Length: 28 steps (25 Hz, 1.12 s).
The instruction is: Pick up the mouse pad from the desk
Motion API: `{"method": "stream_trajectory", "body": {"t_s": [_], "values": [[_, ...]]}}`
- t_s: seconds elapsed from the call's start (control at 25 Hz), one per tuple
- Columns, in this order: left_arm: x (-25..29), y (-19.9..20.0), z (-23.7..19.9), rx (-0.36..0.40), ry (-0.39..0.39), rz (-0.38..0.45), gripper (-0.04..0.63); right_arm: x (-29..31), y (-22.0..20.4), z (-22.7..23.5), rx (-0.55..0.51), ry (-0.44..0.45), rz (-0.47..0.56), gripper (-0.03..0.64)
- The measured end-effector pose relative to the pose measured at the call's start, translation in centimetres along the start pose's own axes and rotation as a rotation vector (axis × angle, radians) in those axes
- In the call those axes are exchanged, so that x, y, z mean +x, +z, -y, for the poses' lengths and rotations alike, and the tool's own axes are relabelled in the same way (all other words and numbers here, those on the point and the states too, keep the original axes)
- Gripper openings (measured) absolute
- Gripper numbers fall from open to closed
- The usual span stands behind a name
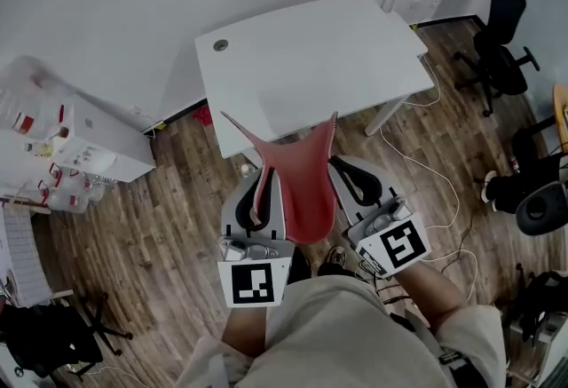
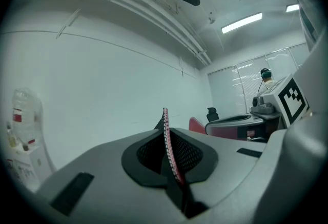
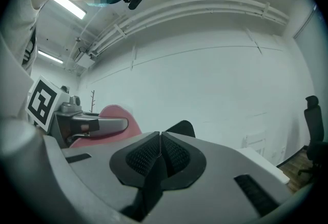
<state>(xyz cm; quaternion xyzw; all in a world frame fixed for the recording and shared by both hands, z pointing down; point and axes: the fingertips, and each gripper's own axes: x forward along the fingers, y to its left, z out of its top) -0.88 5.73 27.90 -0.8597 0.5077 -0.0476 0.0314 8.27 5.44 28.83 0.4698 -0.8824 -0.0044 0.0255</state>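
The red mouse pad (image 1: 302, 191) hangs in a sagging fold between my two grippers, off the white desk (image 1: 302, 67) and over the wood floor in front of the person. My left gripper (image 1: 265, 171) is shut on the pad's left side; in the left gripper view its jaws (image 2: 166, 138) pinch the pad's thin edge (image 2: 165, 125). My right gripper (image 1: 334, 162) is shut on the right side. In the right gripper view the gripper (image 3: 160, 138) has its jaws pressed together on the pad, with a dark corner (image 3: 182, 126) poking out and the pink face (image 3: 120, 115) at left.
The desk top is bare except for a round cable grommet (image 1: 220, 45). A white shelf with bottles (image 1: 71, 146) stands at the left. Black office chairs (image 1: 501, 31) are at the right, and cables (image 1: 444, 182) trail over the floor by the desk leg.
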Motion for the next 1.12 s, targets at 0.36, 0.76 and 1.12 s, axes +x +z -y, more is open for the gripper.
{"method": "stream_trajectory", "body": {"t_s": [0.36,0.76,1.12], "values": [[-1.7,0.0,4.7,-0.003,0.045,-0.021,0.026,-4.9,-0.5,1.2,0.005,0.015,0.011,0.044],[-2.5,0.9,8.1,0.005,0.039,-0.003,0.026,-8.5,-0.1,2.2,-0.003,0.001,0.024,0.044],[-1.9,1.5,11.0,0.022,0.013,0.002,0.026,-11.0,-0.1,3.9,0.003,-0.019,0.030,0.044]]}}
